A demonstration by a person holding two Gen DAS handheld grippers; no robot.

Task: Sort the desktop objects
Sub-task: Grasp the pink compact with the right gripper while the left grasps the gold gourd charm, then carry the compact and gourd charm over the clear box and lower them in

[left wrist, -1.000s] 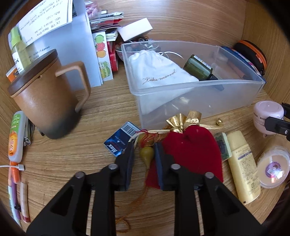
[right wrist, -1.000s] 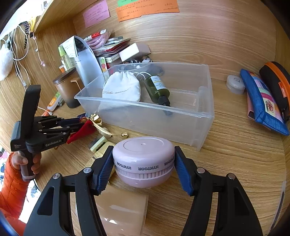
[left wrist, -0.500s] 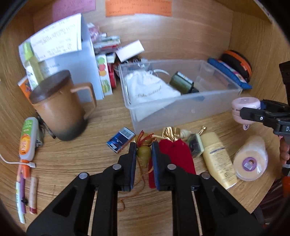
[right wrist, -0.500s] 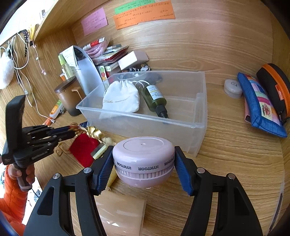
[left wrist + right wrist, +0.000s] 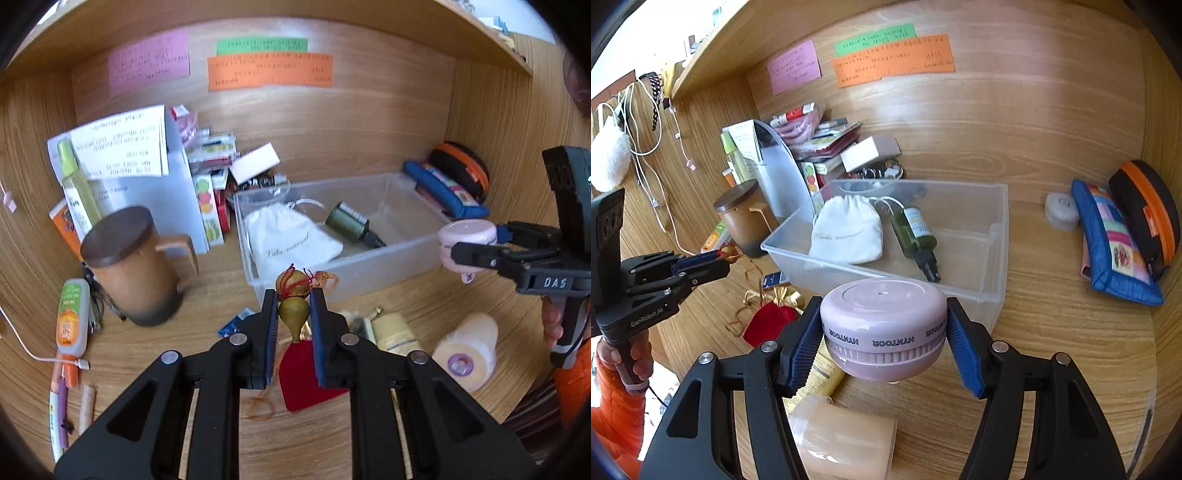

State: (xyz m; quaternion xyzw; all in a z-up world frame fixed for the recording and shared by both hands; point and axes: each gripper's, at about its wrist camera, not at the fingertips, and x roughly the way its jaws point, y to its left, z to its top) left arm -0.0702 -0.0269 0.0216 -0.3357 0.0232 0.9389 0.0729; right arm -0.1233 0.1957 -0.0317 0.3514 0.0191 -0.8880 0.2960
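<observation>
Gourd charm [image 5: 293,309] sits pinched in the left gripper's [image 5: 293,314] jaws, up above the red pouch [image 5: 303,376] on the surface. Right gripper [image 5: 884,334] jaws hold a pink round case [image 5: 882,325] that says HYNTOOR. Behind it, the clear bin [image 5: 991,243] holds a white bag [image 5: 847,232] and a green bottle [image 5: 916,236].

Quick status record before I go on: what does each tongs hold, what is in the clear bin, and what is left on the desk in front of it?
left tongs: shut on gourd charm, lifted off the desk
right tongs: shut on pink round device
clear bin: white drawstring pouch, green bottle
desk in front of the bin: red pouch, yellow tube, tape roll
</observation>
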